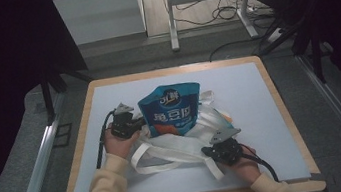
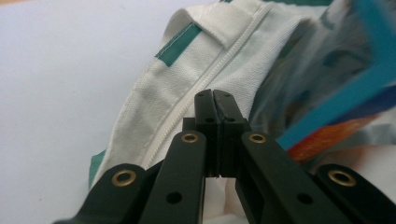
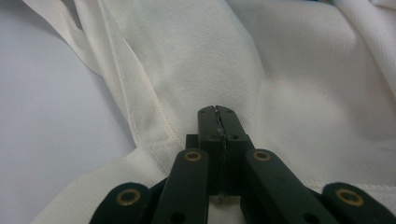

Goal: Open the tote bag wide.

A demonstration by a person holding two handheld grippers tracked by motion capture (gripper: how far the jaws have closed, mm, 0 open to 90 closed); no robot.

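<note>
Closed tongs rest against white fabric bag.

The high view looks forward and down from above the person's side, taking in the whole table and the floor beyond. The left gripper view sits very close at the table's left, looking along its own jaws toward the right at the white cloth bag and the blue snack pouch. The right gripper view sits equally close at the near right, facing the bag's cloth. All three views share the bag.
</note>
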